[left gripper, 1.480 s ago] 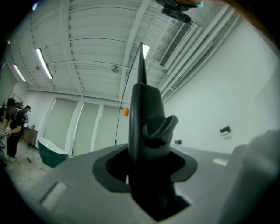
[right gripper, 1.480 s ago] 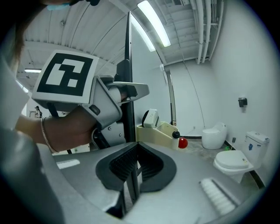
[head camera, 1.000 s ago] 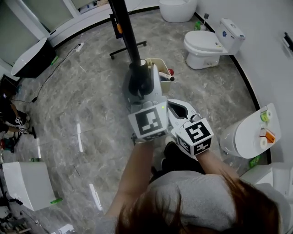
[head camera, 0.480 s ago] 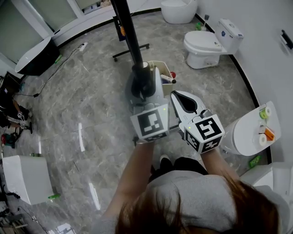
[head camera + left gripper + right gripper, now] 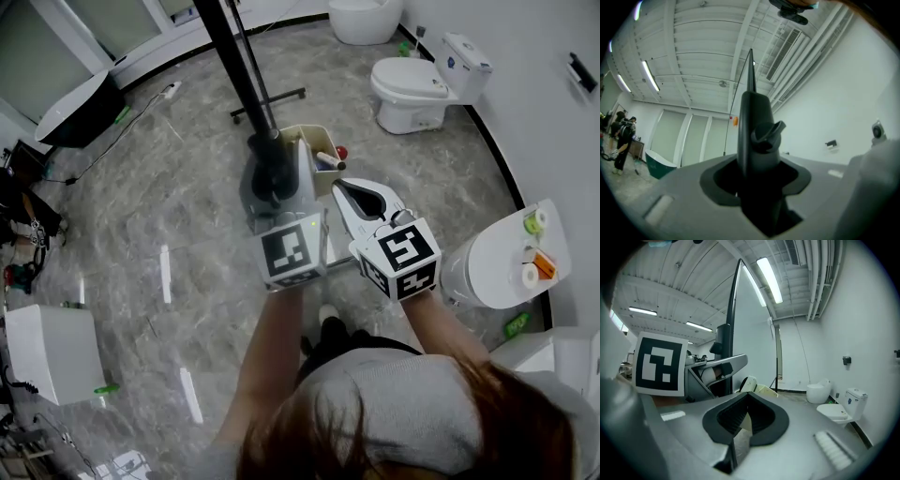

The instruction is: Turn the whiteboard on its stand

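Grey marbled floor (image 5: 178, 225) spreads under a showroom of white bathroom ware, a white ceramic toilet (image 5: 417, 80) among it. The tall white whiteboard in its black frame (image 5: 230, 56) stands straight ahead of the person, a thin dark edge from above, with the stand's black foot bars (image 5: 272, 101) on the floor beyond. The left gripper (image 5: 272, 178) is clamped on the board's dark frame edge, its jaws pressed to either side. The right gripper (image 5: 345, 187) hangs just beside it on the right, jaws brought together with nothing between them. The step in hand looks like swinging the board round by that one hold. To do it well, the grip should probably stay square on the frame and the push should follow a smooth arc about the stand, so the foot bars neither skate nor tip. The free right gripper could steady the frame if it starts to wobble. Only the head view shows how the two grippers sit side by side, where the foot bars lie, and a beige open tray of pens (image 5: 319, 150) close against the frame. The left gripper view alone confirms the hold, with the dark frame filling the slot between its jaws and running up towards the ribbed white ceiling (image 5: 693, 56). The right gripper view alone shows the board's pale face rising tall, and its own jaws closed on nothing.
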A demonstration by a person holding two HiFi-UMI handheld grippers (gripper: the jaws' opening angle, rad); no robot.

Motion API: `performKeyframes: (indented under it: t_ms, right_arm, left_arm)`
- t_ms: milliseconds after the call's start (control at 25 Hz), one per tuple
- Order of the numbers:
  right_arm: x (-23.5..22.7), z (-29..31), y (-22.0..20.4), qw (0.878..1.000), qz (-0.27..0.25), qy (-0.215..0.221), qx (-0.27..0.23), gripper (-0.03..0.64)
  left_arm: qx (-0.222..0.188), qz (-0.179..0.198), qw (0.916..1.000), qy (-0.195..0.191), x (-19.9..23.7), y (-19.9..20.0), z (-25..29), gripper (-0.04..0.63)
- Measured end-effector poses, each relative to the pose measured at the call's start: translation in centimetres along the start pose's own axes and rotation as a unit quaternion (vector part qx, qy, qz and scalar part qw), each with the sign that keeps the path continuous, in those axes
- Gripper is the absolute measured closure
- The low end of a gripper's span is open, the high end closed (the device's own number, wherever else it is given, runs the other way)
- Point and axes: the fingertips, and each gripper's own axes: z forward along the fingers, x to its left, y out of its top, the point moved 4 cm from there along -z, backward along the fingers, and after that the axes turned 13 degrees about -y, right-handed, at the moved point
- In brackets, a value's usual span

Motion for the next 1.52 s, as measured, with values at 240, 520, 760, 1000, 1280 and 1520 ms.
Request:
performKeyframes:
  t_ms: [240, 520, 760, 1000, 1280, 1520]
  right_arm:
    - [1.6, -2.9, -0.9, 0.999, -0.03, 0.02, 0.019, 0.614]
    - [3.4, -5.4, -3.8, 0.994, -0.034, 0.056, 0.083, 0.614]
    - [4.6, -7.5, -6.2, 0.99, -0.032, 0.068, 0.122, 0.614]
    - [6.6, -10.5, -7.0, 0.988, -0.037, 0.058, 0.141, 0.614]
    - [8.0, -15.9, -8.3, 0.987, 0.0, 0.036, 0.154, 0.614]
    - [9.0, -20.2, -9.5, 0.988, 0.008, 0.009, 0.151, 0.614]
  left_arm:
    - [0.0, 0.005, 1.0, 0.001, -2.3, 0.9, -2.9, 0.413]
    - [-0.01, 0.016, 0.9998, 0.0, -4.9, 2.0, -6.2, 0.413]
    - [-0.026, 0.014, 0.9996, -0.004, -6.9, 2.6, -8.9, 0.413]
    - [-0.024, 0.012, 0.9996, -0.005, -8.9, 3.6, -12.4, 0.413]
    - [-0.035, 0.003, 0.9992, -0.02, -12.2, 5.2, -15.4, 0.408]
    - [-0.03, -0.003, 0.999, -0.034, -14.7, 5.9, -18.4, 0.4]
